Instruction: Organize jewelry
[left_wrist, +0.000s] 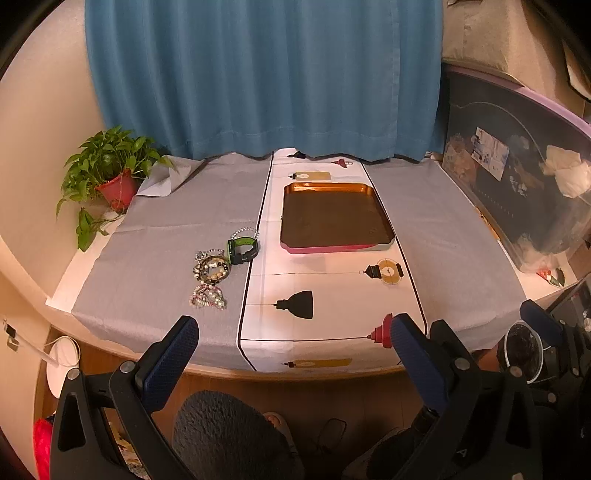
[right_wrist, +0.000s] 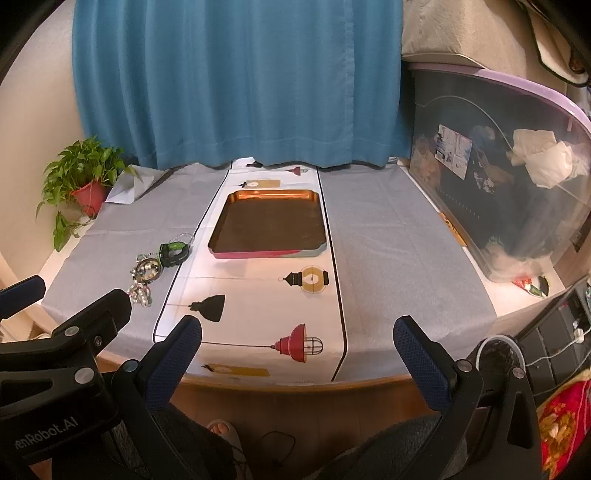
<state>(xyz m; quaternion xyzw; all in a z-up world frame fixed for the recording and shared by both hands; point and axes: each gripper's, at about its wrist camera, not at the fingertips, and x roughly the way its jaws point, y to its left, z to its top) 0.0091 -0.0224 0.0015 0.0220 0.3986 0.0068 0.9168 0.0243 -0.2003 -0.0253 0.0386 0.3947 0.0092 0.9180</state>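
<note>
A cluster of jewelry lies on the grey cloth left of the runner: a green-and-black watch (left_wrist: 242, 249), a silver chain bracelet (left_wrist: 243, 232), a beaded bracelet (left_wrist: 213, 266) and a pink-white bead bracelet (left_wrist: 208, 297). The cluster also shows in the right wrist view (right_wrist: 162, 258). An empty copper-coloured tray (left_wrist: 334, 218) with a pink front wall sits on the white runner, also in the right wrist view (right_wrist: 269, 225). My left gripper (left_wrist: 295, 332) is open and empty, before the table's front edge. My right gripper (right_wrist: 297, 338) is open and empty, beside it to the right.
A potted plant (left_wrist: 110, 173) stands at the back left corner. A large clear storage bin (right_wrist: 498, 177) lines the table's right side. A blue curtain (left_wrist: 266, 74) hangs behind. The white runner (left_wrist: 332, 288) with lamp prints runs down the middle.
</note>
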